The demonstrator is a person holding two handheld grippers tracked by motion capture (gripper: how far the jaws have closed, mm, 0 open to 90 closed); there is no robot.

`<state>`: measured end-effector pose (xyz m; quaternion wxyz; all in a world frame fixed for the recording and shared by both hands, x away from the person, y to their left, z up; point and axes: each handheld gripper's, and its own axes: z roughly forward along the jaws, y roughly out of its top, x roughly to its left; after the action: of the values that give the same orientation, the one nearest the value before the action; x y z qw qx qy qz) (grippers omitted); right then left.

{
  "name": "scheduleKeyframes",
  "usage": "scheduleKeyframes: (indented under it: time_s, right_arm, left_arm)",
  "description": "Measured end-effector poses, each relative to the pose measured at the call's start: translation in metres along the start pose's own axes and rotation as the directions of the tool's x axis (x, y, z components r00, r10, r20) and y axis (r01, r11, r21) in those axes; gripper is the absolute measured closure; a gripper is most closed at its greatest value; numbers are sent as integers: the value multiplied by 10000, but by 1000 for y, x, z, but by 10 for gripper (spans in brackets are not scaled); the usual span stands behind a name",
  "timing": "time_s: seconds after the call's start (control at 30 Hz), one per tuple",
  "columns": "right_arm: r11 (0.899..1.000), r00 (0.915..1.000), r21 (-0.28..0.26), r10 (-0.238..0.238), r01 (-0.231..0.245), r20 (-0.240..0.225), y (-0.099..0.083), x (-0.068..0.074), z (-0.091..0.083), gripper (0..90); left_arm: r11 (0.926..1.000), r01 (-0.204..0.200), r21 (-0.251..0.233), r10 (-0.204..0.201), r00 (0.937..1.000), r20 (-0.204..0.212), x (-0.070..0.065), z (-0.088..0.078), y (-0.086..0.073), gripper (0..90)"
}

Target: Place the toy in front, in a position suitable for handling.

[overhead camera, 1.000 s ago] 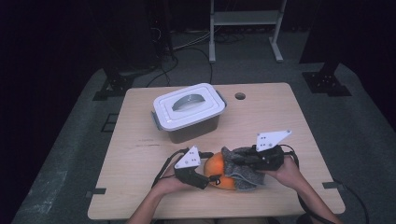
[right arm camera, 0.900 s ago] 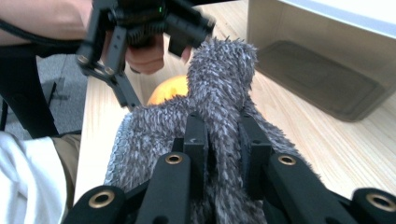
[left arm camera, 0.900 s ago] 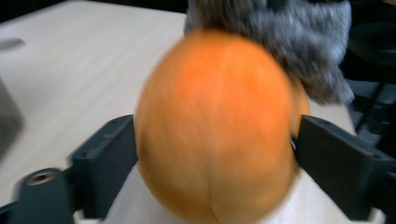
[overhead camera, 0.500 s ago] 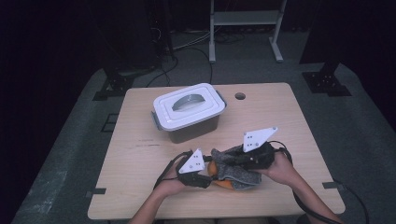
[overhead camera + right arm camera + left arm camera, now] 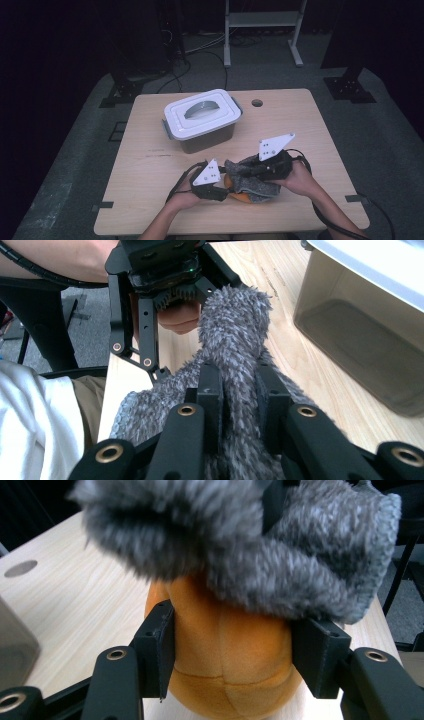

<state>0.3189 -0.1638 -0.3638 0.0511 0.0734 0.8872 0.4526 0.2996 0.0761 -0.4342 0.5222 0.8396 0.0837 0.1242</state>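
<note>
gripping: left tongs clamp an orange plush ball, one black jaw pressed against each flank; the jaws have just been closing, with the ball between them.
pinching: right tongs stand narrow, squeezing a fold of grey fuzzy cloth between their pads.
ball's place: at the near edge of the counter, between the two hands; in the high view the plush ball shows as an orange sliver peeking out under the cloth.
cloth's place: grey fuzzy cloth drapes over the top of the ball; in the left gripper view the cloth hangs down across the ball's upper half, its lower half bare.
hands: left hand comes in from the bottom edge, left tongs pointing toward the ball from its left; right hand holds the right tongs above and to the right of the ball, tilted.
across the gap: from the right gripper view, the left tongs face the camera, touching the far end of the cloth.
behind: a lidded plastic box, white lid on, its handle folded flat, sits farther back on the counter, well apart from the ball; its translucent wall shows beside the right tongs.
counter detail: a round hole near the far edge.
</note>
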Motion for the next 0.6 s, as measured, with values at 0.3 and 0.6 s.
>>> scheduleKeyframes:
  time_s: [0.3,0.6]
  right_arm:
    - [9934,9921,-219,1140,-1130,530,-33,-15,-25,764]
    - [9981,9983,-346,526,-517,237,-24,-1,-9,764]
  left_arm:
    - [9996,224,151,-227,9995,236,6,-5,-9,387]
    - [9992,390,21,-390,9985,391,5,-2,0,292]
